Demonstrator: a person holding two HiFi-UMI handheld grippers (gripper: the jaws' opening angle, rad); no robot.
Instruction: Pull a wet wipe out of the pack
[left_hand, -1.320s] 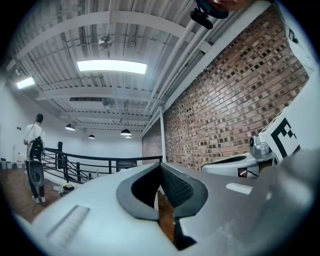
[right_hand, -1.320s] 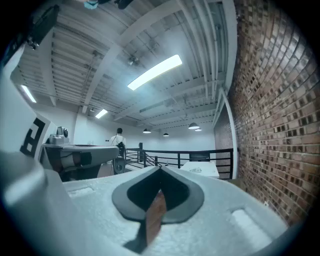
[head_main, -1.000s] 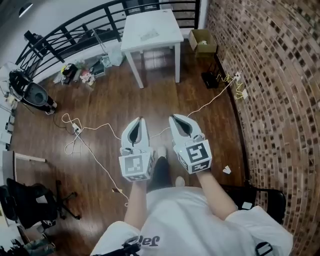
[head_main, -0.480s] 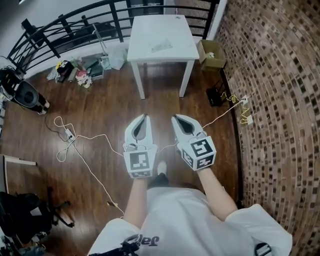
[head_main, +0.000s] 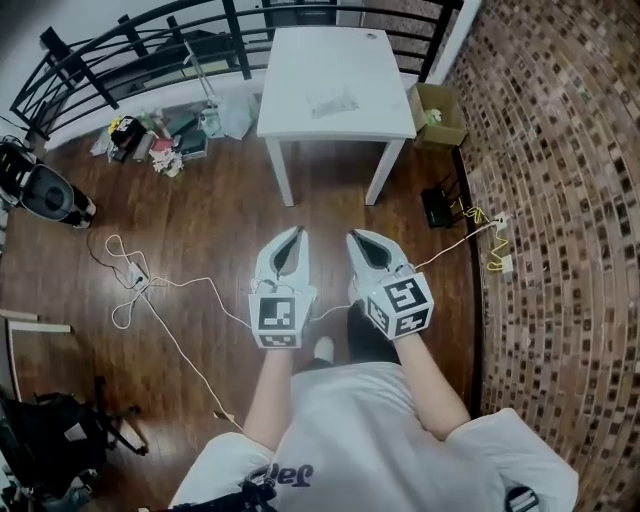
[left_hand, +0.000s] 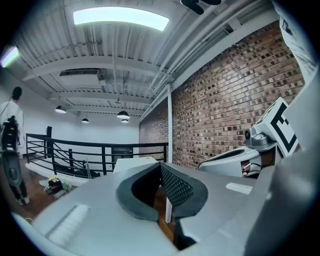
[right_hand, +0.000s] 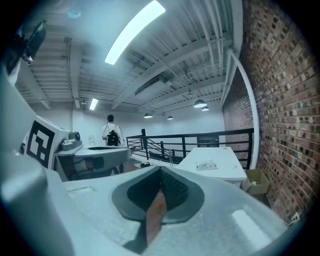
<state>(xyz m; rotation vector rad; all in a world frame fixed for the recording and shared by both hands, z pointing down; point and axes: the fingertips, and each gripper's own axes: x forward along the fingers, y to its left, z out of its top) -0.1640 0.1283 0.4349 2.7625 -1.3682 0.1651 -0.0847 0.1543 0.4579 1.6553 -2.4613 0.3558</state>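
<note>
Head view, floor: dark, glossy wood planks (head_main: 200, 220) with a thin white cable (head_main: 180, 300) looping across them.
Head view, wall: rough brick wall (head_main: 560, 200) in mixed browns down the right side.
Head view, railing: black metal railing (head_main: 130, 45) of straight bars along the far edge.
Head view, table: white table (head_main: 310, 60) with a smooth square top on straight legs.
Head view, box: open cardboard box (head_main: 437, 108) on the floor just beside the table, against the brick.
Head view, pack: the wet wipe pack (head_main: 333, 101) is a small, flat, pale packet lying near the middle of the table top; its print is too small to read.
Head view, left gripper: the left gripper (head_main: 296, 232) has a smooth pale-grey plastic shell tapering to a beak. It is over the floor, well apart from the pack.
Head view, right gripper: the right gripper (head_main: 351, 236) has the same shell and sits beside the left one. A marker cube (head_main: 402, 306) of black-and-white squares sits at its wrist end.
Left gripper view, jaws: the dark rubber pads (left_hand: 176, 187) have a fine diamond grid. They meet at the tips, with nothing in the almond-shaped hollow behind them.
Right gripper view, jaws: tips pressed together and empty, with floor showing through the slit.
Right gripper view, pack: flat on the white top, pale with darker print and wrinkled edges, beyond the jaws and to their right.
Right gripper view, ceiling: ribbed metal with a long light strip (right_hand: 135, 31).
</note>
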